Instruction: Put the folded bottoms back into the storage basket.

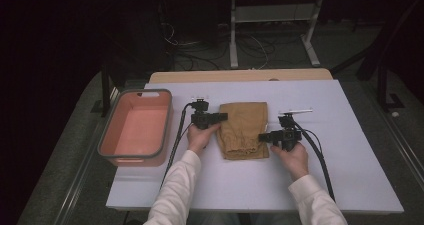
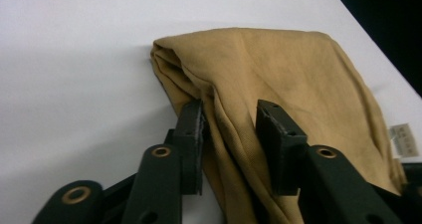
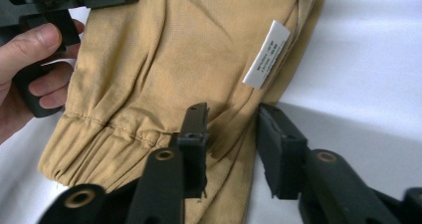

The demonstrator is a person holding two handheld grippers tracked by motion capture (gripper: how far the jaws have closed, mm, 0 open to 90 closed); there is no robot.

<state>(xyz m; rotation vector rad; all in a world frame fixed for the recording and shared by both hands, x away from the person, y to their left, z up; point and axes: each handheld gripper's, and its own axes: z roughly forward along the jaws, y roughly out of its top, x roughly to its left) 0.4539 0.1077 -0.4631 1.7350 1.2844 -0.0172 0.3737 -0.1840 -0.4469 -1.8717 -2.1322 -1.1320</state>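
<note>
Now folded tan cloth (image 1: 244, 130) on white table (image 1: 350, 175); left gripper (image 2: 230, 122) clamped on its left edge; right gripper (image 3: 231, 129) clamped on right edge; pink basket (image 1: 107, 135) well left of cloth.

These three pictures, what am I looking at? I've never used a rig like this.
A person at a table works a hand-held gripper in each hand. The high view looks down on the white table: the left hand-held gripper and right hand-held gripper meet a folded tan garment from either side, and an orange bin stands to its left. The other two pictures come from cameras riding on each gripper. In each, cloth lies between the black jaws; whether they pinch it is unclear.
</note>
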